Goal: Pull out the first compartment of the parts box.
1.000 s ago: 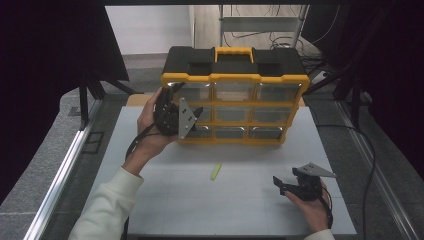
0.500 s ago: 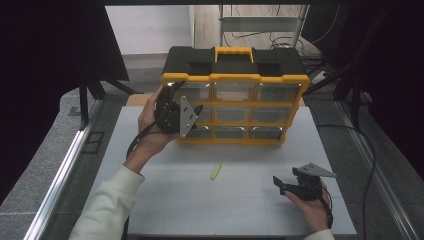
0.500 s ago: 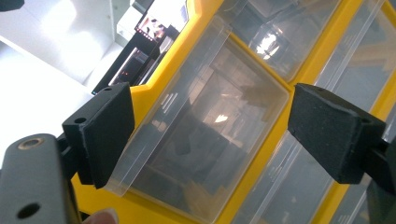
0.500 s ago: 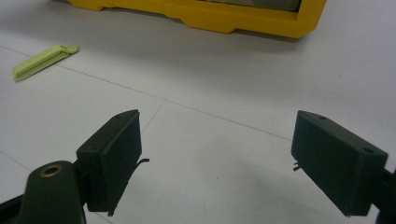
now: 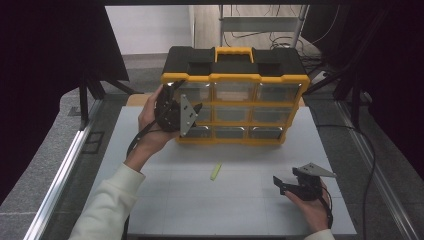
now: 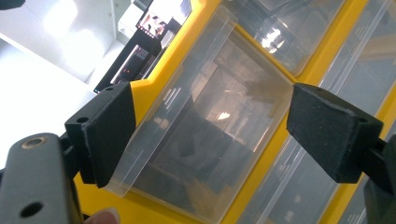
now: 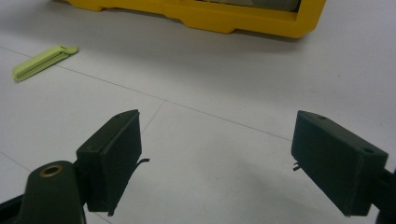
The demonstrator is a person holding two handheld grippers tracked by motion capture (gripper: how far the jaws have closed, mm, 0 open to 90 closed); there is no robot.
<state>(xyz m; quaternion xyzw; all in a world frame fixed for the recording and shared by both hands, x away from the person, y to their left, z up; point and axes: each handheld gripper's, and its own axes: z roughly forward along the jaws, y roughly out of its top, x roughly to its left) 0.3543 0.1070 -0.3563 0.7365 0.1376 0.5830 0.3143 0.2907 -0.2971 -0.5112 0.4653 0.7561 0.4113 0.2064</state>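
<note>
At the left of the high view, the left hand-held gripper (image 5: 192, 114) is held up against the front of the yellow organizer box (image 5: 235, 80), at its left column of drawers. In the left gripper view its jaws stand spread wide on either side of a clear drawer (image 6: 205, 135), without pressing it; the drawer's transparent front lip sticks out a little from the yellow frame and lies just beside the left jaw. More clear drawers sit beside it in the same frame. The box stands upright at the far side of the white tabletop (image 5: 165, 200), with a black top and a yellow carry handle (image 5: 234, 52).

Nearer the person, roughly at the middle of the tabletop, a small lime-green clip (image 5: 215, 171) lies flat, well apart from the box and from both hands; nothing lies between it and either gripper.

At the right, the right hand-held gripper (image 5: 282, 186) is held low near the front edge, jaws spread and holding nothing. In its own view bare tabletop lies between the jaws, the green clip (image 7: 44, 61) at upper left and the box's yellow base (image 7: 210, 16) along the top.
</note>
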